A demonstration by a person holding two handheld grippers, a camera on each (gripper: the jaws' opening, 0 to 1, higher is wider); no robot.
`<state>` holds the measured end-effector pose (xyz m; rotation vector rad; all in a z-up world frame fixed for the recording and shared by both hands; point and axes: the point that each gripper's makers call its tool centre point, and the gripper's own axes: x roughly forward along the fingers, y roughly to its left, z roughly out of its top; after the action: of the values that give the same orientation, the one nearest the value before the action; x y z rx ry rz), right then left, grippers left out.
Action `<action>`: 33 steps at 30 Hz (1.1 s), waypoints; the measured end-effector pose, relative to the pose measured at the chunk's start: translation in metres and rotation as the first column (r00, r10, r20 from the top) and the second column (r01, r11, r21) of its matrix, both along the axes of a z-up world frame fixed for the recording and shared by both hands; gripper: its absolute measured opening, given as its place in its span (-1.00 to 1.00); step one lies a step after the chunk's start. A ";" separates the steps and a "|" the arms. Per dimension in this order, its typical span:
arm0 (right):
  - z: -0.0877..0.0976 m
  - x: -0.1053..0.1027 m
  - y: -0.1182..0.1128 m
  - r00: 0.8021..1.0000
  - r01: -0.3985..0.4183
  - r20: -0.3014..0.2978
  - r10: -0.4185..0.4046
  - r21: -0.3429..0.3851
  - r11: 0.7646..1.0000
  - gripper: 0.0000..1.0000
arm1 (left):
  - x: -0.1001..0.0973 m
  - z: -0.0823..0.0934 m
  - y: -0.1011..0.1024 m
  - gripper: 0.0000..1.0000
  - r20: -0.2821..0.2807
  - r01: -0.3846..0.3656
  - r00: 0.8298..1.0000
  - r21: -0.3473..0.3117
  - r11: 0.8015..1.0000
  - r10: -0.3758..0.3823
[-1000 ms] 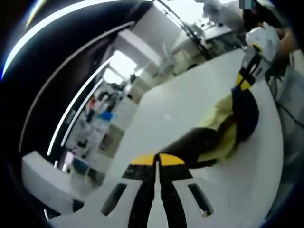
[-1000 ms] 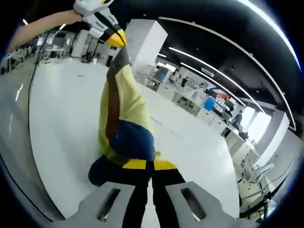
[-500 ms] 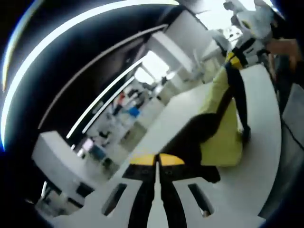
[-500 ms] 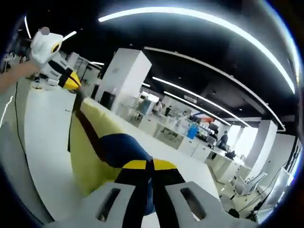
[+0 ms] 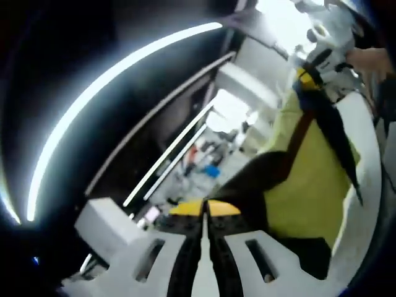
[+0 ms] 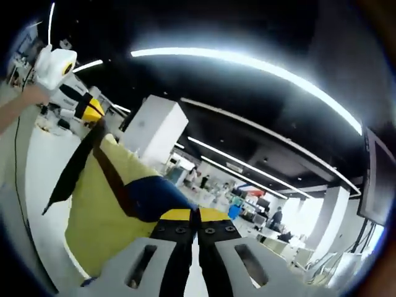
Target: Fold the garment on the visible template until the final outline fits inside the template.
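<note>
The right gripper [image 6: 198, 214] pinches a yellow garment [image 6: 102, 204] with navy and brown panels, jaws closed on its edge. The cloth stretches up-left from there to the left gripper [image 6: 93, 111], lifted above a white table [image 6: 37, 167].

Big open office or lab space, dark ceiling [image 6: 260, 31] with long white light strips [image 6: 247, 62], chunky white pillar [image 6: 151, 133], rows of desks [image 6: 247, 213] off in back, bright windows [image 5: 232, 111], people milling around.

Yellow garment [image 5: 309, 185] with dark navy-and-brown panels hangs stretched above the white table.
</note>
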<state>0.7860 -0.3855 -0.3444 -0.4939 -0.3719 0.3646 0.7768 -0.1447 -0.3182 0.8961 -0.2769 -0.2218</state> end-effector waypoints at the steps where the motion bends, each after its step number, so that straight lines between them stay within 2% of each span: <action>1: 0.010 -0.005 0.000 0.999 -0.015 0.028 0.015 0.021 1.000 -0.97 | -0.004 0.005 0.000 -1.00 0.020 0.001 1.000 0.007 1.000 -0.001; 6: 0.032 -0.022 -0.003 0.996 -0.017 0.090 0.015 0.023 1.000 -0.97 | -0.022 0.019 0.001 -1.00 0.055 -0.002 0.998 0.014 1.000 0.001; 13: 0.035 -0.037 -0.002 0.993 -0.027 0.114 0.025 0.012 1.000 -0.97 | -0.041 0.020 0.001 -1.00 0.073 -0.017 0.997 0.019 1.000 0.015; 24: 0.015 -0.055 0.005 0.996 -0.052 0.074 0.052 0.002 0.999 -0.97 | -0.068 0.005 0.006 -1.00 0.032 -0.049 0.998 0.024 0.999 0.048; 27: 0.010 -0.054 0.007 0.996 -0.061 0.062 0.061 0.000 0.998 -0.97 | -0.068 0.000 0.008 -1.00 0.013 -0.057 0.998 0.033 0.998 0.057; 32: -0.018 -0.037 0.010 0.998 -0.055 -0.008 0.055 -0.017 0.998 -0.97 | -0.050 -0.032 0.012 -1.00 -0.076 -0.071 0.994 0.058 0.996 0.075; 33: -0.027 -0.033 0.011 0.997 -0.063 -0.036 0.062 -0.010 0.998 -0.97 | -0.045 -0.044 0.014 -1.00 -0.112 -0.077 0.990 0.061 0.995 0.084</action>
<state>0.7526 -0.3746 -0.3715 -0.4870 -0.3514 0.4358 0.7316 -0.1312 -0.3623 0.9454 -0.1283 -0.2063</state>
